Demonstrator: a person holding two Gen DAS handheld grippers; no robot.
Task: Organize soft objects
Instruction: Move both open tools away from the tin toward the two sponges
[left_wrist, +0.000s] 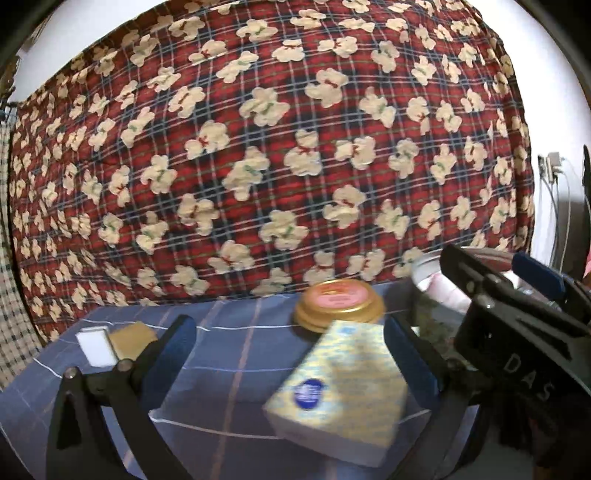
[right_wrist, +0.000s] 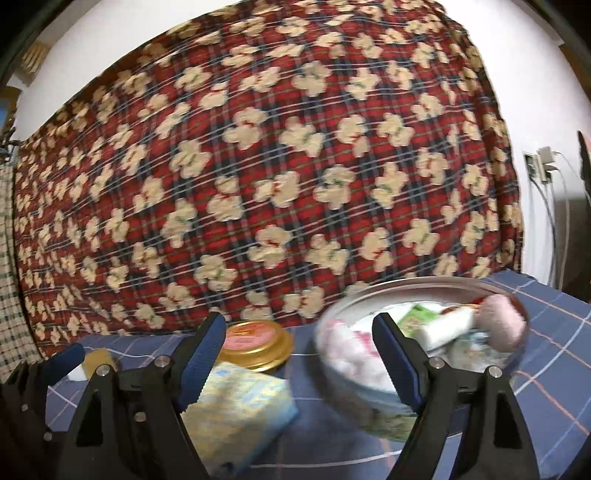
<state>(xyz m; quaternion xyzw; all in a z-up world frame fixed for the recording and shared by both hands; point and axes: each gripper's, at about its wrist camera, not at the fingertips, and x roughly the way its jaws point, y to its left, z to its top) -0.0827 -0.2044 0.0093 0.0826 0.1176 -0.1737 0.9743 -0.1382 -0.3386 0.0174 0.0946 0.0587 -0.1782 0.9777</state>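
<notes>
Left gripper (left_wrist: 291, 354) spread wide, blue-padded fingers (left_wrist: 177, 347) either side of pale yellow-and-blue patterned tissue pack (left_wrist: 340, 391), no pad pressing it; nothing gripped. Pack flat on blue checked cloth (left_wrist: 229, 354), right finger just beside pack's right edge, contact not clear through blur.

Right gripper (right_wrist: 299, 358) also wide open, empty. Left finger in front of tissue pack (right_wrist: 240, 406), right finger in front of round metal tin (right_wrist: 354, 295) with soft items inside; touching either cannot be told. Same gripper seen in left wrist view as black frame marked DAS at tin's near side.

Relative to tissue pack:
- Round gold lid with pink label (left_wrist: 340, 306) just behind, touching or nearly.
- Metal tin (left_wrist: 428, 273) behind-right, close.
- White rectangular block (left_wrist: 96, 347) and tan block (left_wrist: 133, 338) well to left, side by side, touching.
- Red plaid quilt with cream bear print (left_wrist: 273, 155) far behind, filling background.

In tin: pink fuzzy ball (right_wrist: 502, 321) at right rim, white tube-like item (right_wrist: 447, 325) beside it, green packet (right_wrist: 417, 317), pink-white soft cloth (right_wrist: 347, 350) on left side.

White wall socket with cables (right_wrist: 543, 162) right of quilt.
</notes>
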